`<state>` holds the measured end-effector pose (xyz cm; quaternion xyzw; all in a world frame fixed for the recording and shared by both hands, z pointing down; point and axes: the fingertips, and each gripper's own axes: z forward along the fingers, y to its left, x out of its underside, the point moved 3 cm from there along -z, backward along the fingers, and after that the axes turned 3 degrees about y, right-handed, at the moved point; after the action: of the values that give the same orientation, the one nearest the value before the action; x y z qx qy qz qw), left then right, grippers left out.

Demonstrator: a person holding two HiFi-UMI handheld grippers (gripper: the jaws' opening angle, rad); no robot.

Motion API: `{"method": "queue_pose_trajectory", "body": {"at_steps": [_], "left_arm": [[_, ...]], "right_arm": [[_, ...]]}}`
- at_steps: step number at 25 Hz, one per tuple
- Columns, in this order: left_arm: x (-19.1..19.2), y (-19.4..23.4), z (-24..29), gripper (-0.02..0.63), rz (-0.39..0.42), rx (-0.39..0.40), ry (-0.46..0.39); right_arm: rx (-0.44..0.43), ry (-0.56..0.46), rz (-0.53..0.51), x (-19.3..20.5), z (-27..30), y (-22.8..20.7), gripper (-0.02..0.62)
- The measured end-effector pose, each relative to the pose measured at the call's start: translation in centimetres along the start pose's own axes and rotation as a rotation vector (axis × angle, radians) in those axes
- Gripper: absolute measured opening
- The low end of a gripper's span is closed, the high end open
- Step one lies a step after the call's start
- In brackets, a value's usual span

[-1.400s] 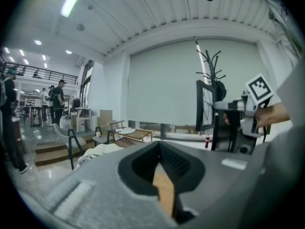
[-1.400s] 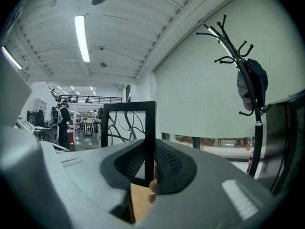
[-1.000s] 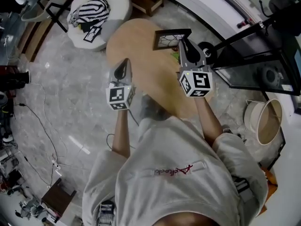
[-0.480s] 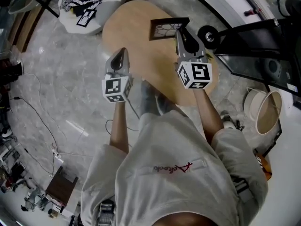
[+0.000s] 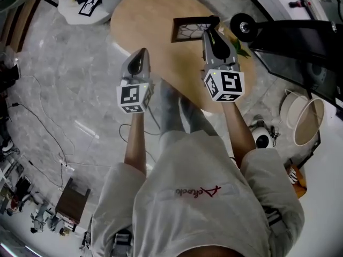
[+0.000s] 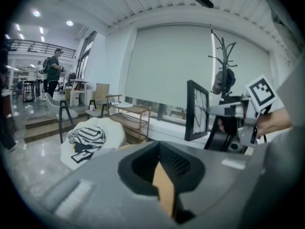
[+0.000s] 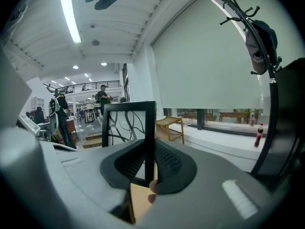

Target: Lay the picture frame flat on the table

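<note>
Tongs in my right hand (image 5: 210, 32) are clamped on the picture frame (image 5: 187, 30). In the right gripper view its black side bar (image 7: 150, 137) runs straight down between the two jaws. The frame stands upright on the table (image 5: 150, 15), close to the table's edge on my right, and its bottom edge rests on the wood. It has a dark border around a pale panel with thin black branching lines. My right tongs reach in over the table from its near edge.

My left tongs (image 5: 141, 55) are closed with nothing between the jaws; the left gripper view shows only a thin sliver of the tan tabletop (image 6: 164, 185) between them. They hover over the table's near side, well apart from the frame, which shows edge-on in that view (image 6: 197, 109).

Beyond the table's far end is a white round seat (image 6: 112, 130) with a black-and-white striped cloth (image 6: 88, 136) on it.
</note>
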<state>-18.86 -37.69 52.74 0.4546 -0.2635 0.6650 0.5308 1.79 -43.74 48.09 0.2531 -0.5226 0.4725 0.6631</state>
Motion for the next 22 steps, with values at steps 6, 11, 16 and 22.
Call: {"method": "queue_pose_trajectory", "body": {"at_steps": [6, 11, 16, 22], "left_arm": [[3.6, 2.3, 2.6, 0.002, -0.017, 0.031, 0.05], [6.8, 1.9, 4.5, 0.002, -0.023, 0.055, 0.079], [10.1, 1.5, 6.1, 0.002, -0.042, 0.066, 0.102], [13.9, 1.2, 7.1, 0.002, -0.055, 0.068, 0.111]], "right_arm": [[0.012, 0.056, 0.017, 4.8, 2.8, 0.6, 0.067], [0.024, 0.092, 0.036, 9.1, 3.3, -0.2, 0.067], [0.035, 0.132, 0.049, 13.6, 3.4, -1.0, 0.067], [0.039, 0.179, 0.061, 18.5, 3.1, -1.4, 0.067]]}}
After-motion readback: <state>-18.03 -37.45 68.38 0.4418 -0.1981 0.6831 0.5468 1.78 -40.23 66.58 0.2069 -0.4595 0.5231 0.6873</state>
